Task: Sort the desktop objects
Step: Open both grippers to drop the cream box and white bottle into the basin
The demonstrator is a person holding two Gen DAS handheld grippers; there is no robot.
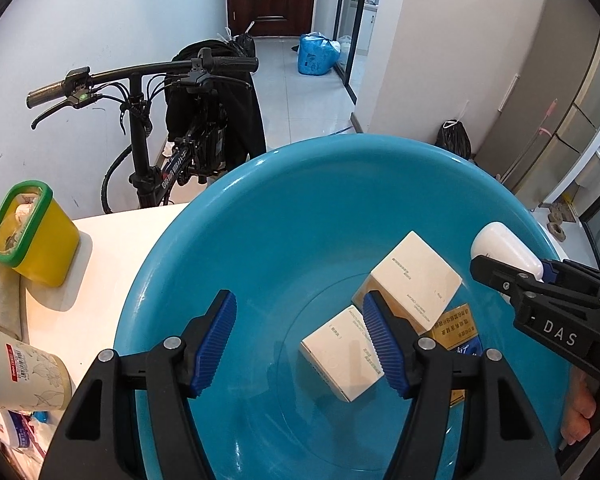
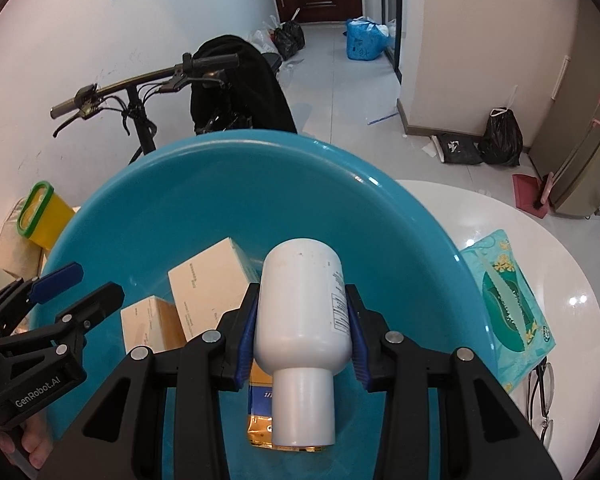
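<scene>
The right gripper [image 2: 302,334] pinches a white bottle [image 2: 300,320] across its body, cap toward the camera, held above the blue basin [image 2: 140,208]. The left gripper [image 1: 300,340] hangs spread and empty over the basin floor, where two cream boxes [image 1: 418,276] and a gold-and-blue packet [image 1: 458,328] lie. To set the bottle down well, I would lower it toward the bare floor beside the boxes before letting the pads part, and draw the left gripper aside so the two tools do not meet. Beyond the basin, on the white table [image 2: 520,216], a teal tissue pack [image 2: 508,308] lies near the right edge with glasses [image 2: 542,396] beside it, and a yellow container [image 1: 36,236] stands toward the far left edge. Farther off, a bicycle [image 1: 148,120] leans by the wall and bags sit on the tiled floor.
</scene>
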